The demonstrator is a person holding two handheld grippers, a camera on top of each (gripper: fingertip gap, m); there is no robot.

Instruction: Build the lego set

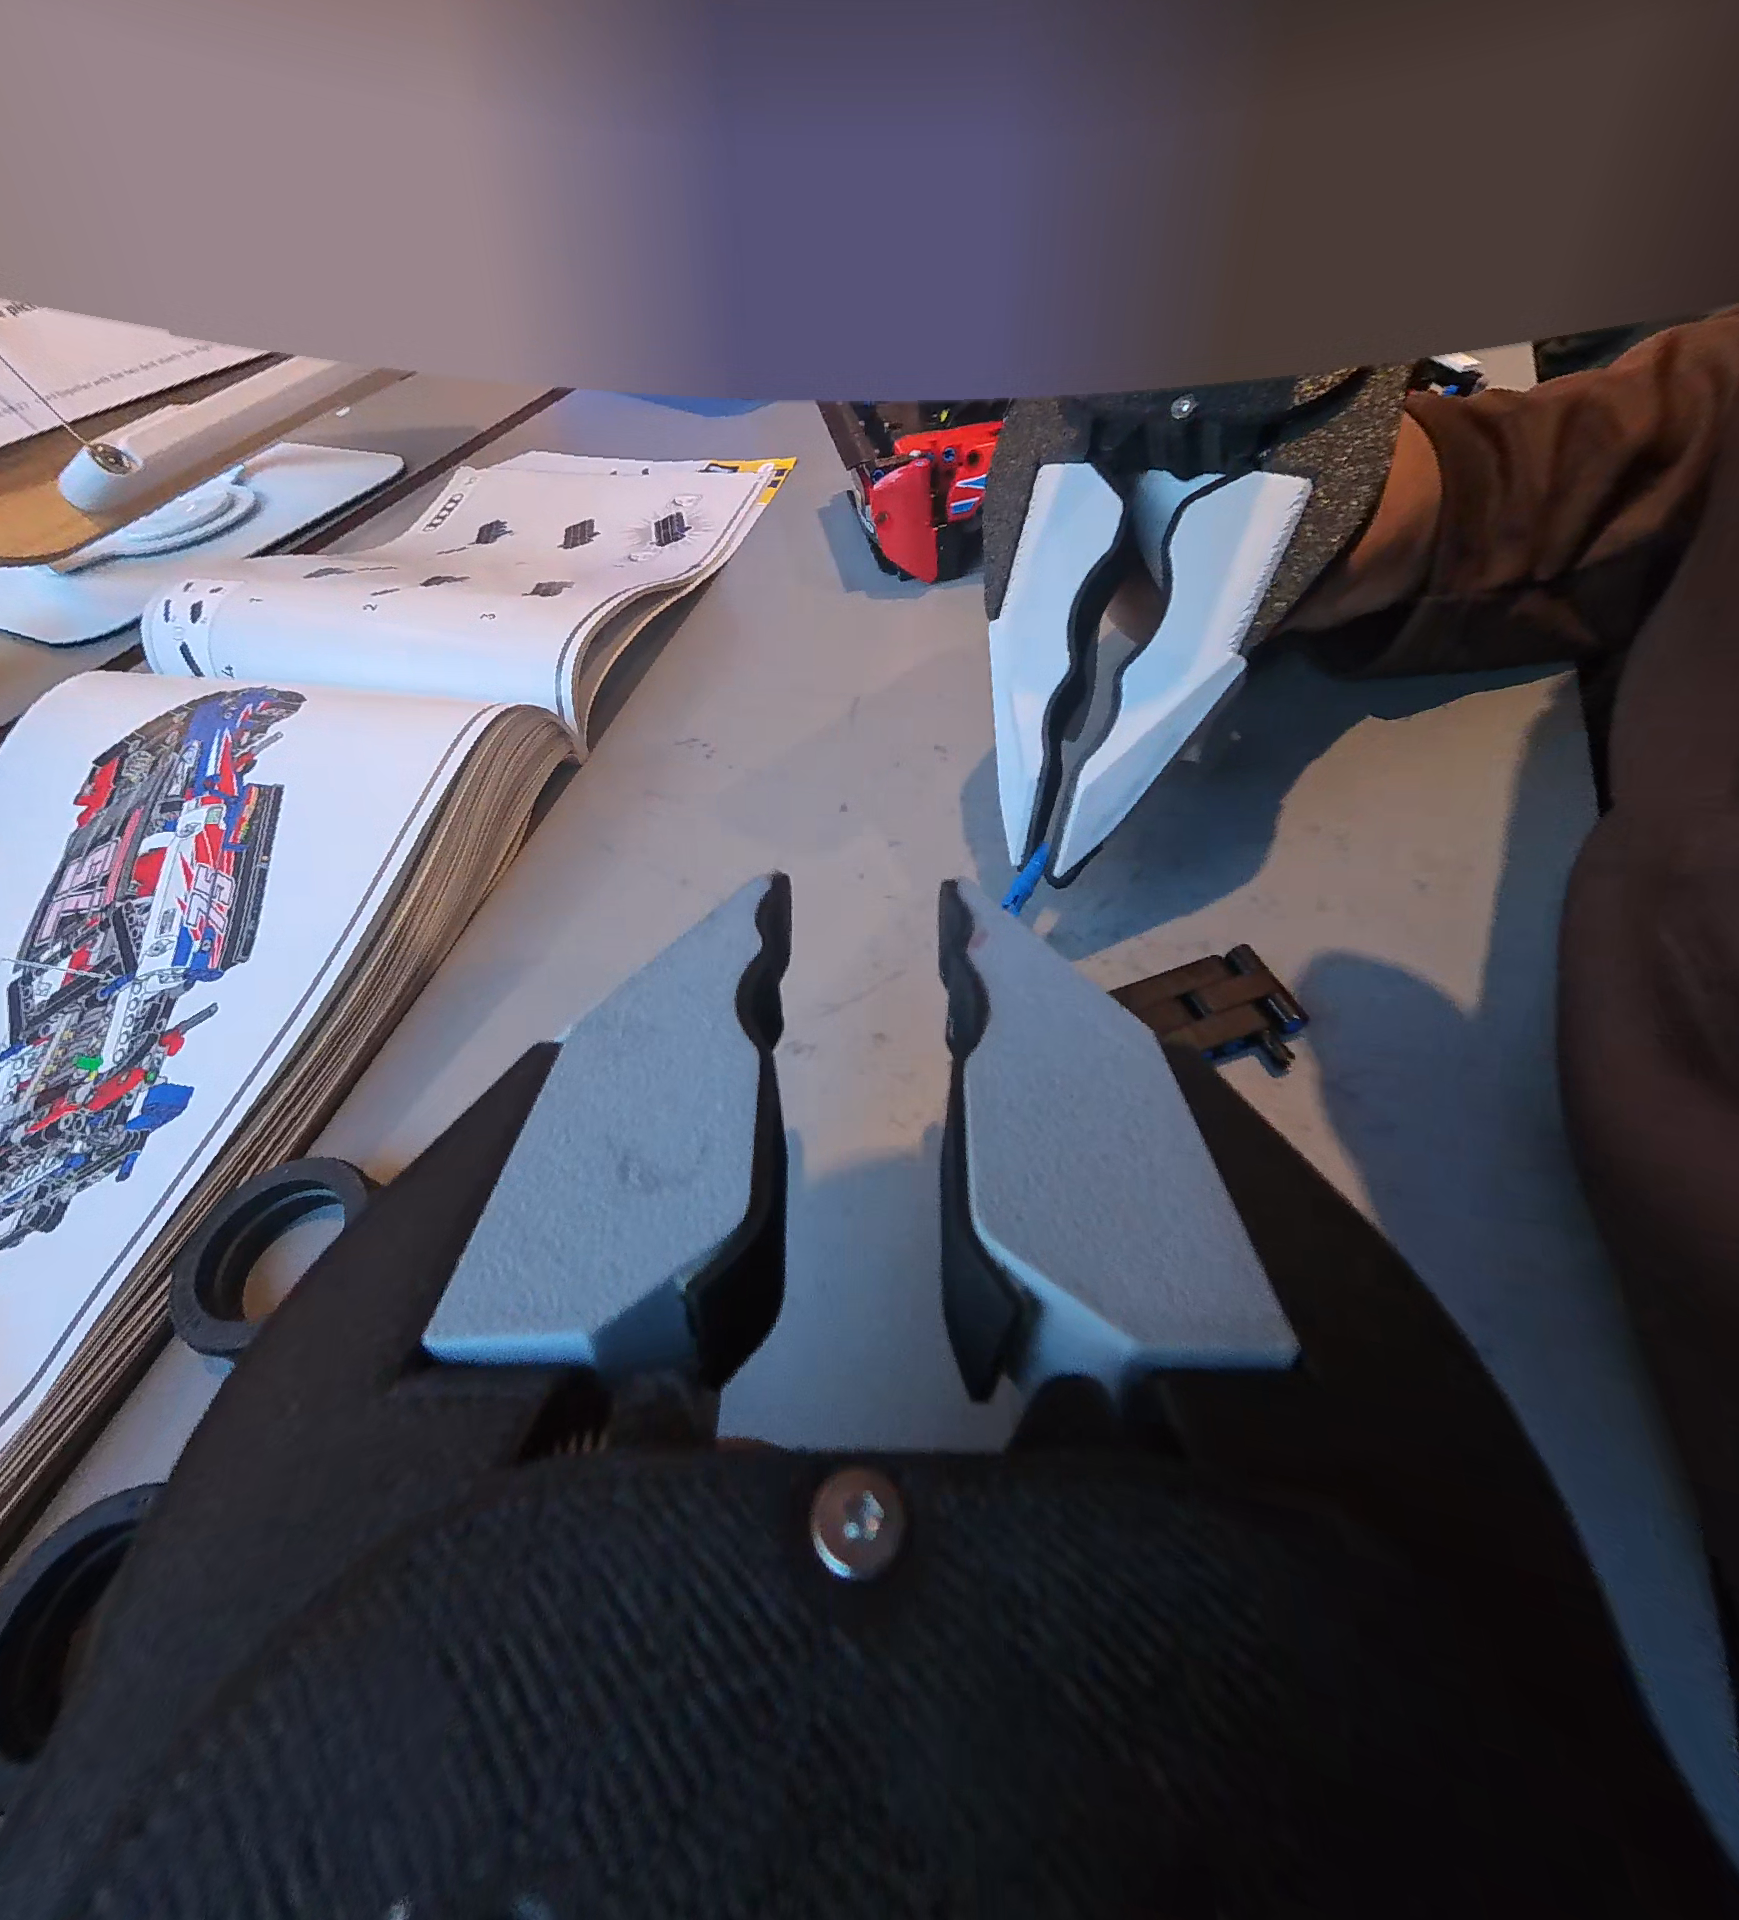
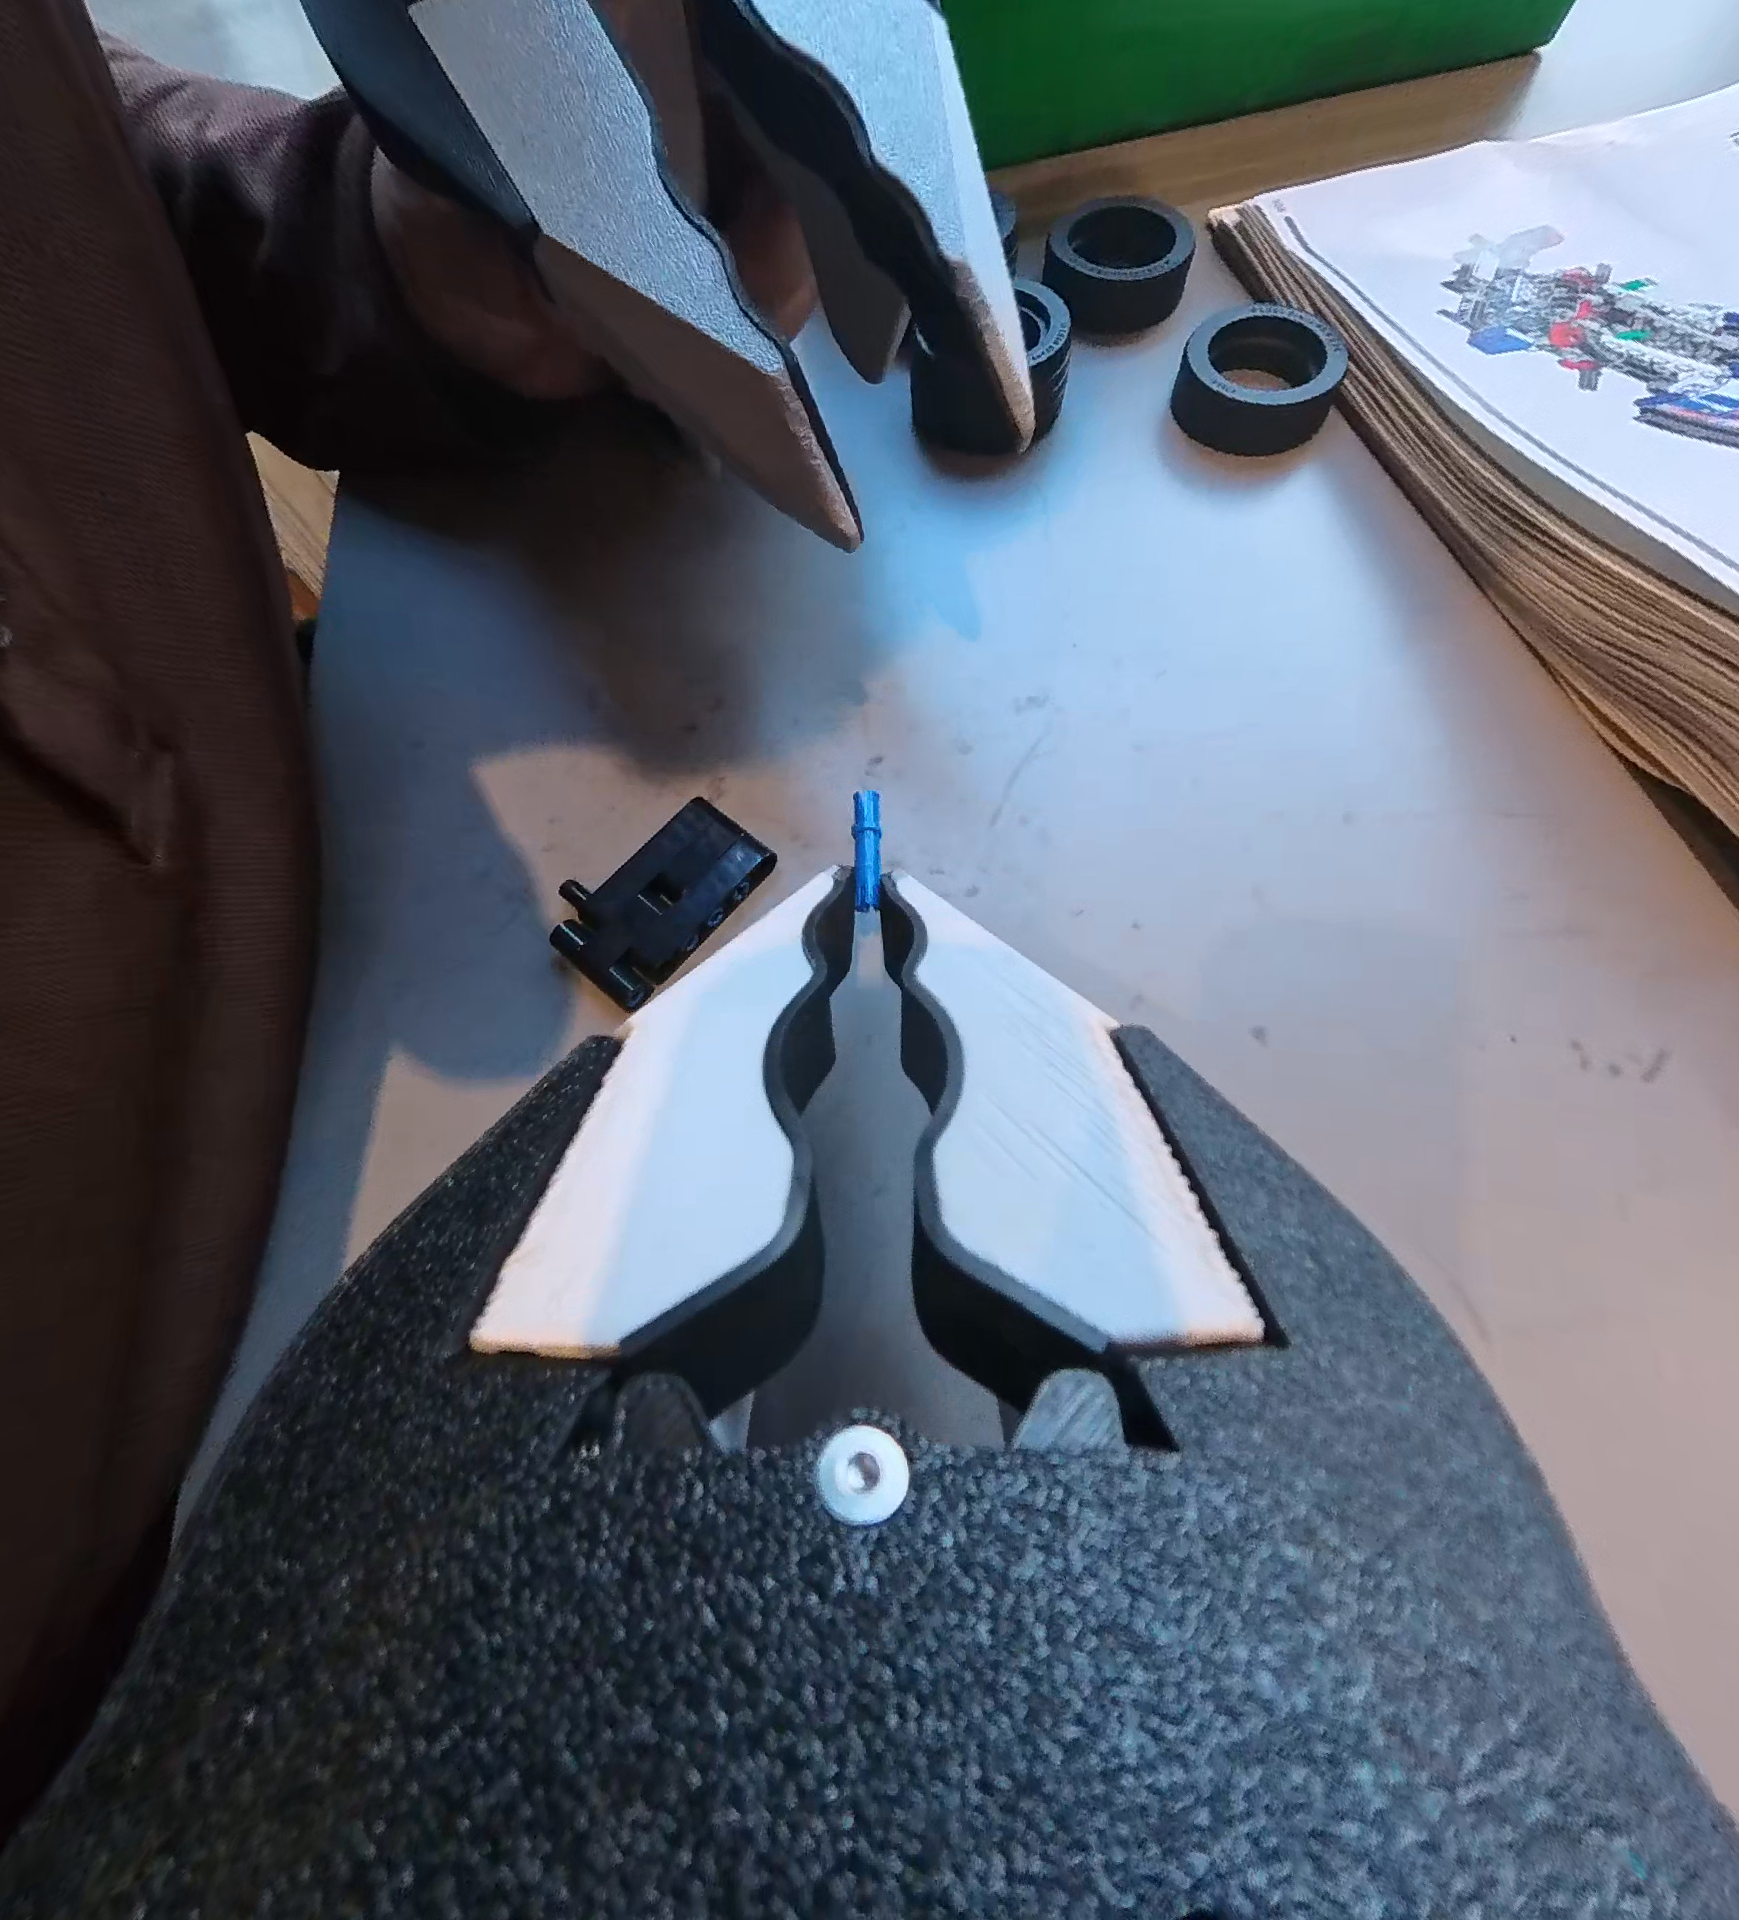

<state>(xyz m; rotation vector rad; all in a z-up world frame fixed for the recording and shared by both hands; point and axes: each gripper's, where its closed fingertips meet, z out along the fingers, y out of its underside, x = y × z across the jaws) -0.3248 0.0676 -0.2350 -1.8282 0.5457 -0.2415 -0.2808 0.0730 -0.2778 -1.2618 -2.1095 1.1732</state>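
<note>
The right tool (image 2: 865, 883), white-fingered with wavy black pads, is pinching a small blue plastic Lego pin (image 2: 866, 844) at its very tips, the pin sticking out toward 12 o'clock above the pale grey table (image 2: 1208, 831). At 10 o'clock of those tips a flat black Lego hinge piece (image 2: 662, 906) is lying on the table. The left tool (image 1: 863, 914) is hovering with its grey fingers parted, gripping nothing. Black rubber Lego tyres (image 2: 1256, 382) are sitting at 1 o'clock, beside a thick open instruction booklet (image 2: 1571, 436) bearing printed car diagrams and page numbers. A red, partly built Lego car (image 1: 922, 504) is standing farther off.
</note>
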